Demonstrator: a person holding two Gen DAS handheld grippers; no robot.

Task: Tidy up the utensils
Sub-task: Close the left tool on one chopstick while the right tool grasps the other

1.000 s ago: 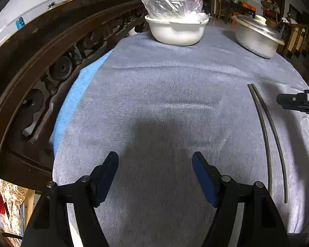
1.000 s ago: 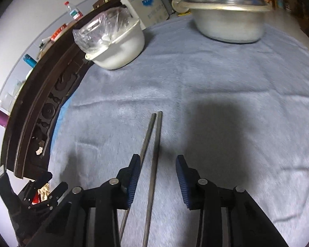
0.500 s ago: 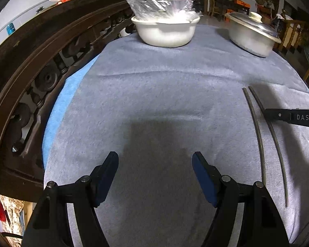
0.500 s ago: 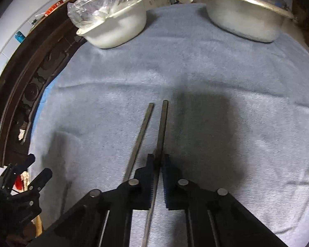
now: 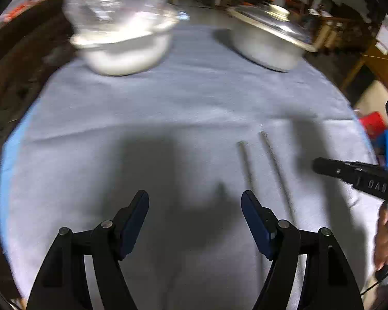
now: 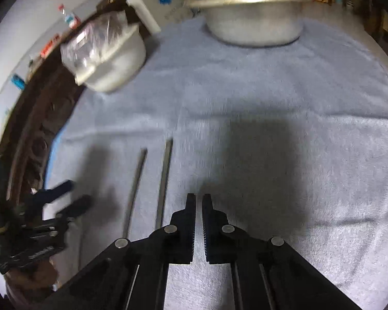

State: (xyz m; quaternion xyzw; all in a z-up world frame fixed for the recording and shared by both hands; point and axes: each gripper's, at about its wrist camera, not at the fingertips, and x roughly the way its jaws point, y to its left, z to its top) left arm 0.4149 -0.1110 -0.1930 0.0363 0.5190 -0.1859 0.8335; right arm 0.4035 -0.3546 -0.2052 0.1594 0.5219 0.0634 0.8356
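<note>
Your right gripper (image 6: 198, 201) is pinched almost fully closed with nothing between the pads, just grey cloth (image 6: 245, 98) showing through the slit. Both chopsticks (image 6: 152, 183) lie flat on the cloth just left of it, side by side, slightly apart. Your left gripper (image 5: 195, 204) stands wide open over bare cloth, empty, with the chopsticks (image 5: 261, 170) just off its right finger. The bagged white bowl (image 5: 124, 44) and lidded metal pot (image 5: 269, 41) sit at the far edge.
</note>
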